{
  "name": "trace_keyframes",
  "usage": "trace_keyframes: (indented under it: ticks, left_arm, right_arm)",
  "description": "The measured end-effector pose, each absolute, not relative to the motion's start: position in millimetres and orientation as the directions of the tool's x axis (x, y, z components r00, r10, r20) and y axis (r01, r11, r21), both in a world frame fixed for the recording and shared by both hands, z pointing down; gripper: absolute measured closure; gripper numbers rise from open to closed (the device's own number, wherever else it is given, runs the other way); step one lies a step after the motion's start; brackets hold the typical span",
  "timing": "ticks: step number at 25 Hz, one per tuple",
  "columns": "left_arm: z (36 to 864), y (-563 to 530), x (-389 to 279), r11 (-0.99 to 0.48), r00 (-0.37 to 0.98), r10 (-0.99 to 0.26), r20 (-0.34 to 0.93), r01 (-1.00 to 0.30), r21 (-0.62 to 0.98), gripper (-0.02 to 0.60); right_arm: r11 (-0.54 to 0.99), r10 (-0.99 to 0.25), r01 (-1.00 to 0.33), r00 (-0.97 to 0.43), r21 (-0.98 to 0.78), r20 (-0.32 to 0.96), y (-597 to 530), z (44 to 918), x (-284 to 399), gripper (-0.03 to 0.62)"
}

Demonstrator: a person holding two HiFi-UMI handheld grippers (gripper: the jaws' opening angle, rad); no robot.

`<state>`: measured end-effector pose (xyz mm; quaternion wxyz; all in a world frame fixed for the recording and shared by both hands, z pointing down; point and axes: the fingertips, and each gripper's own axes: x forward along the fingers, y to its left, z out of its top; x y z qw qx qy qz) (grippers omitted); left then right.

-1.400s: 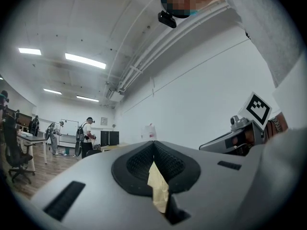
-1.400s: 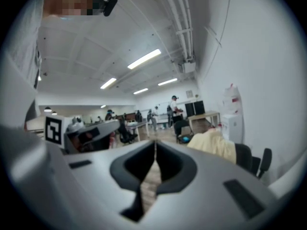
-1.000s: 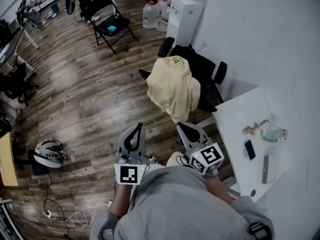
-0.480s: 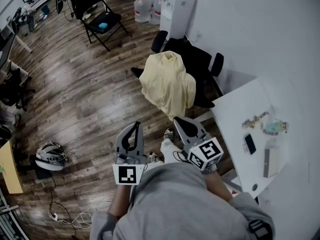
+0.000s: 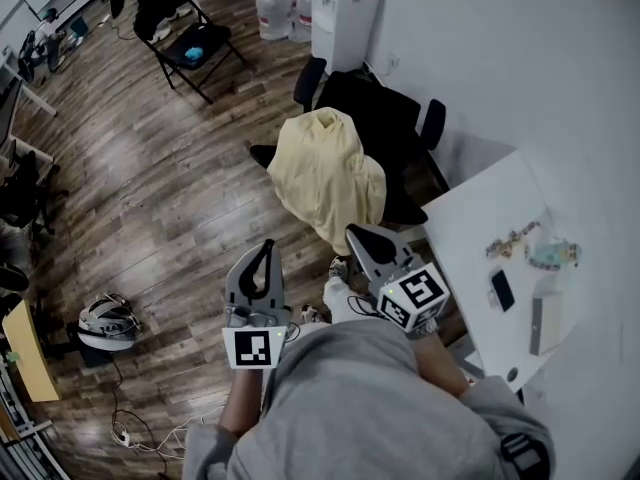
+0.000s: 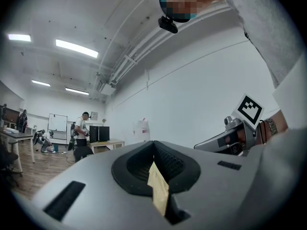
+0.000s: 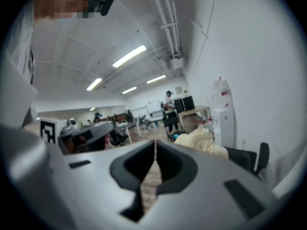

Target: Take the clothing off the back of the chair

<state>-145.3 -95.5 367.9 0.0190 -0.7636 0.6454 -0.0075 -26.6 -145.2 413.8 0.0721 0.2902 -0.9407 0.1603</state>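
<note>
A pale yellow garment (image 5: 325, 173) hangs over the back of a black office chair (image 5: 385, 118) that stands by the white wall. In the head view both grippers are held out side by side, short of the chair. My left gripper (image 5: 268, 246) is shut and empty, left of the garment's lower hem. My right gripper (image 5: 356, 232) is also shut and empty, its tip just below the hem, apart from it. The right gripper view shows the garment (image 7: 201, 140) ahead to the right, past the shut jaws of my right gripper (image 7: 155, 143). The left gripper view shows my left gripper (image 6: 154, 143) with its tips together.
A white table (image 5: 470, 243) stands at the right with a phone (image 5: 502, 290) and small items. A water dispenser (image 5: 345, 3) and bottles (image 5: 275, 8) stand behind the chair. A folding chair (image 5: 190, 48) is far left; a helmet (image 5: 105, 318) and cables (image 5: 140, 433) lie on the wood floor.
Both grippers and the person have come closer to the chair, so the garment now sits nearer the gripper tips. Both jaws stay shut.
</note>
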Motion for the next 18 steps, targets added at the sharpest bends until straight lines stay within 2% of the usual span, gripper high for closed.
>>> trace_keyframes:
  ticks: [7,18]
  left_arm:
    - [365,-147,-135,-0.194,0.195,-0.981,-0.021,-0.980,-0.049,0.549]
    - [365,-203,-118,-0.155,0.157,-0.987,-0.021,-0.985,-0.070,0.549]
  right_arm:
    - [0.773,-0.534,-0.578,-0.815,-0.261,0.223,-196,413,-21,0.559]
    - [0.789,-0.510,-0.557,-0.829,-0.258,0.230,-261,418,-5,0.559]
